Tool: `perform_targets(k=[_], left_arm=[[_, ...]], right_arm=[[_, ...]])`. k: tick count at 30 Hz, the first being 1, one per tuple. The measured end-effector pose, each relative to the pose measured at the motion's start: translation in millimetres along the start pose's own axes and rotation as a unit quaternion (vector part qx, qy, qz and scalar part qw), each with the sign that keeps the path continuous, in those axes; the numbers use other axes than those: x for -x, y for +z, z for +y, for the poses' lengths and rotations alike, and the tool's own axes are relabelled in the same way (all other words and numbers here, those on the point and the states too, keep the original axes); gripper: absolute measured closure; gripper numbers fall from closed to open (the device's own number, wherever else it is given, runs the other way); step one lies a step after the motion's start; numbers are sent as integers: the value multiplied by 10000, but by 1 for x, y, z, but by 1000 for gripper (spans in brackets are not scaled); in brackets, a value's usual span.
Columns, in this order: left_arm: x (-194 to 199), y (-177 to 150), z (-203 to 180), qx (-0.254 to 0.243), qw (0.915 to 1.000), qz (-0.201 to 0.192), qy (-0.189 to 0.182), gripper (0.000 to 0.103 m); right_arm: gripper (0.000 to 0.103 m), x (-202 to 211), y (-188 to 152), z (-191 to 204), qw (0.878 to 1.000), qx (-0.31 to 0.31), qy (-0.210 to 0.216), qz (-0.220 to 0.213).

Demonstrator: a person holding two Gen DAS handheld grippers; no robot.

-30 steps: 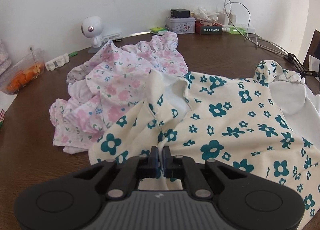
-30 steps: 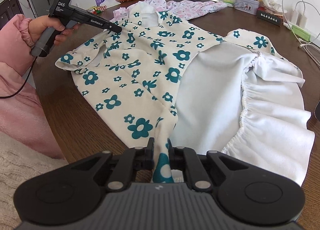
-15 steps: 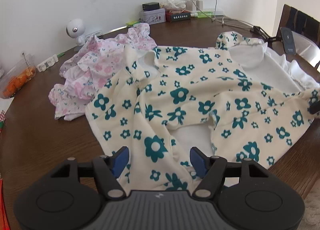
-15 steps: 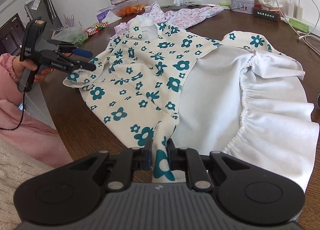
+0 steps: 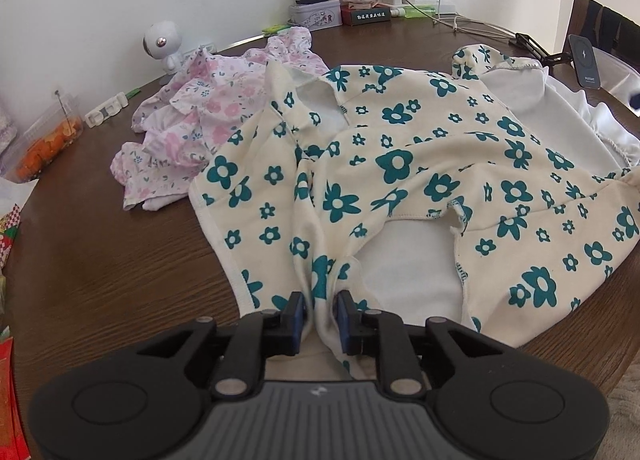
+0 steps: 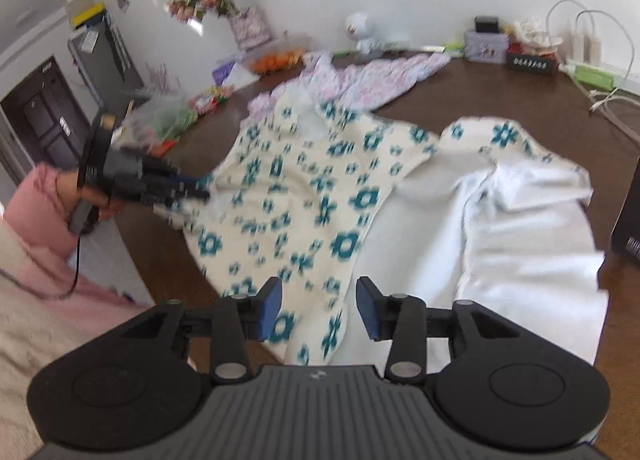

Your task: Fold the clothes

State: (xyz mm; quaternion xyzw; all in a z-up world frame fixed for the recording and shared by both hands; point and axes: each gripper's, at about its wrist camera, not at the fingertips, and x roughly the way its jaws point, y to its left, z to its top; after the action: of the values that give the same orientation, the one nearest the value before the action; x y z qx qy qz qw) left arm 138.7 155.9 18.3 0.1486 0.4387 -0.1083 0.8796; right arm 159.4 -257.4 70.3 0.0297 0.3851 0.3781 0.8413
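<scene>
We see the cream dress with teal flowers (image 5: 400, 163) spread on the brown table (image 5: 100, 260), its white lining showing at the right, and a pink floral garment (image 5: 208, 119) bunched at its far left. Our left gripper (image 5: 320, 310) is pinched on a gathered fold at the dress's near edge, while our right gripper (image 6: 319, 306) hovers over the fabric with jaws wide apart, gripping nothing
</scene>
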Motion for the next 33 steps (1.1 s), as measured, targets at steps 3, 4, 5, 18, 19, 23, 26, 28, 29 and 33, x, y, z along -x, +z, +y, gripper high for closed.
perform_targets(k=[3,4,5,18,19,23,26,28,29,33], left_arm=[[-1,0,0,-43,10000,-7,47,79],[-2,1,0,-50,10000,-12,64,77],[-2,1,0,-61,9999,-17,92,72],[26,31,23,57,9961,-849,-211,34],[26,39,28,95,9954,-943,-144,27],[-2,70,52,372,9958,-782,308,26],[-36,81,80,866,9942,-448,448,27],[-53,78,99,1339,9901,-260,320,30],[-62,76,108,1566,9872,-171,255,37],[-77,65,127,2145,9762,-167,-261,64]], right_arm=[[58,-2,46,-20,9978,-569,-261,-209],[58,-9,62,-28,9963,-779,-312,-189],[58,-24,76,-37,9948,-961,-318,-90],[70,-178,98,-96,9625,-2624,-418,543],[70,-178,96,-98,9603,-2719,-384,485],[78,-177,88,-110,9483,-3159,-238,203],[87,-177,82,-118,9381,-3463,-48,-2],[91,-178,79,-119,9353,-3537,31,-76],[96,-179,78,-119,9346,-3555,70,-102],[101,-177,79,-119,9370,-3478,244,-236]])
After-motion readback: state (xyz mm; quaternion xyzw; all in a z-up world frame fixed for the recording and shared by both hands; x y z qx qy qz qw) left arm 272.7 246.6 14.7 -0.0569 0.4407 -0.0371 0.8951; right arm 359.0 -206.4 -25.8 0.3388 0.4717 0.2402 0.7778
